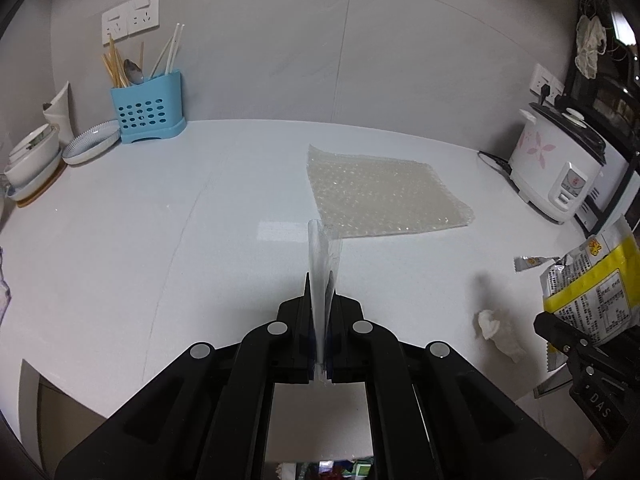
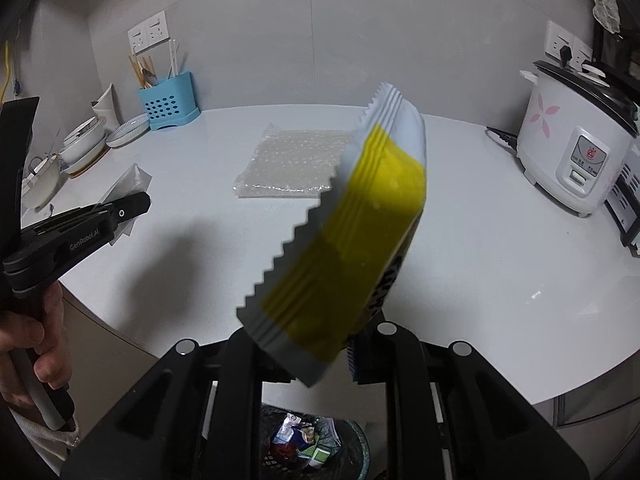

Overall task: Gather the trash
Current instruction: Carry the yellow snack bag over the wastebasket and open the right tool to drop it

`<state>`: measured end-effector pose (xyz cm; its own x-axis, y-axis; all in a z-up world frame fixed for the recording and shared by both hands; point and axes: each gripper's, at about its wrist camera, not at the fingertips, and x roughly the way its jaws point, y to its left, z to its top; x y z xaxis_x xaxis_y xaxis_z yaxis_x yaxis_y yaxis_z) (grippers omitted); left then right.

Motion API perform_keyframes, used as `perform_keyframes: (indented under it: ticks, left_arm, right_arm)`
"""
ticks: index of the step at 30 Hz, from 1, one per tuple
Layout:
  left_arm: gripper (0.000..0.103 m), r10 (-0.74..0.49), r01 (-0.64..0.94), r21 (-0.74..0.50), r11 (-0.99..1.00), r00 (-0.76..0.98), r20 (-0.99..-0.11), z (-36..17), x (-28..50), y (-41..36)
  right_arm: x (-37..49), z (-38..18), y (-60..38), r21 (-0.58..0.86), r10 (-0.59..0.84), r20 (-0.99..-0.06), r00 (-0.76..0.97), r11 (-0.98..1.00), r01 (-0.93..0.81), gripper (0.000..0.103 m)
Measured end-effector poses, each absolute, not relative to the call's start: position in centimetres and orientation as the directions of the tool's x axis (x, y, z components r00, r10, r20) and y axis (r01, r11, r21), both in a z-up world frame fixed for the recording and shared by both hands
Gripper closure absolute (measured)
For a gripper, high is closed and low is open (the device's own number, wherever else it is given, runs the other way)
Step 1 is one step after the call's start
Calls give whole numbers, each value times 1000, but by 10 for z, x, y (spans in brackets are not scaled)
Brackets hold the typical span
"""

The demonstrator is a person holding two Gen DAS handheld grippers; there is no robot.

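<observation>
My left gripper (image 1: pixel 320 285) is shut on a thin clear plastic film (image 1: pixel 322 256) that stands up between its jaws over the white counter (image 1: pixel 160 240). The right wrist view shows the same left gripper (image 2: pixel 138 203) with the clear film (image 2: pixel 130 182) at its tip. My right gripper (image 2: pixel 318 342) is shut on a yellow and white snack bag (image 2: pixel 352 232), held up tilted. In the left wrist view that snack bag (image 1: pixel 592 280) and the right gripper (image 1: pixel 546 323) sit at the right edge. On the counter lie a bubble wrap sheet (image 1: pixel 380 196), a crumpled tissue (image 1: pixel 496 328) and a small torn wrapper strip (image 1: pixel 532 262).
A black mesh trash bin (image 2: pixel 356 440) holding several wrappers stands below the counter's front edge. A rice cooker (image 2: pixel 576 136) is at the right. A blue utensil holder (image 1: pixel 148 110) and stacked bowls (image 1: pixel 32 156) are at the back left. A hand (image 2: pixel 28 340) grips the left tool's handle.
</observation>
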<state>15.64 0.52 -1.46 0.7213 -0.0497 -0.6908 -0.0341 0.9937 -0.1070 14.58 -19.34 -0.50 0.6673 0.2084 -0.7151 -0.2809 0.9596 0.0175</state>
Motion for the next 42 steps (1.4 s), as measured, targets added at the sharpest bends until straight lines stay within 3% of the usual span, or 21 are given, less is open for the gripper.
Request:
perform_keyframes:
  ticks: [17, 42]
  left_arm:
    - [101, -97, 11, -140, 990, 773, -627, -26, 23, -25]
    - [101, -174, 66, -184, 981, 728, -664, -151, -57, -44]
  right_arm:
    - [32, -23, -208, 21, 269, -635, 724, 943, -332, 87]
    - [-35, -142, -220, -15, 218, -694, 687, 949, -316, 87]
